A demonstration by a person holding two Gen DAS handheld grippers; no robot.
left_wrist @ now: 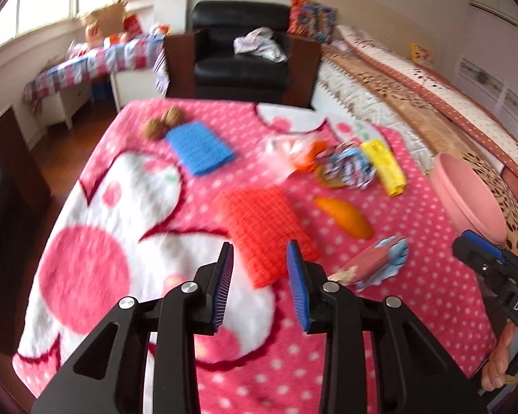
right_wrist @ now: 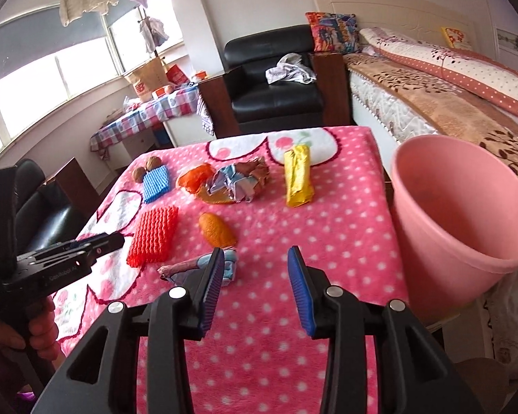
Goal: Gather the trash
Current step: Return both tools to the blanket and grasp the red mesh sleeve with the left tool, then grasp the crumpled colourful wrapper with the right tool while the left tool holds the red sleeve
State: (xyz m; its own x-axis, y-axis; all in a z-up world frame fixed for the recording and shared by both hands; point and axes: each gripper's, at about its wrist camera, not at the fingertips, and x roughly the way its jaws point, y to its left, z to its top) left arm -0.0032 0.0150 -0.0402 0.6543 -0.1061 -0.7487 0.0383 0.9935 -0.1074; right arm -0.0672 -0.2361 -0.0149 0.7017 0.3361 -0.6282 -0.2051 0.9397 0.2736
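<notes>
Trash lies on a pink dotted blanket [right_wrist: 328, 227]: a red foam net [left_wrist: 266, 231] [right_wrist: 154, 234], a blue foam net [left_wrist: 199, 146] [right_wrist: 155, 179], an orange peel [left_wrist: 343, 216] [right_wrist: 217, 229], a yellow wrapper [left_wrist: 385, 165] [right_wrist: 297, 176], crumpled wrappers [left_wrist: 345, 167] [right_wrist: 231, 183], two walnuts [left_wrist: 162, 120] [right_wrist: 146, 169] and a pink-blue wrapper [left_wrist: 376, 264] [right_wrist: 229, 264]. A pink bin [right_wrist: 459, 224] [left_wrist: 466, 196] stands off the table's right edge. My left gripper [left_wrist: 259, 258] [right_wrist: 100, 241] is open above the red net's near edge. My right gripper [right_wrist: 255, 262] [left_wrist: 469, 241] is open, beside the pink-blue wrapper.
A black armchair [right_wrist: 276, 82] with cloth on it stands behind the table. A bed [right_wrist: 449, 79] runs along the right. A checkered side table [left_wrist: 96, 58] with boxes sits under the window at the left. A dark chair [right_wrist: 41, 207] stands left of the table.
</notes>
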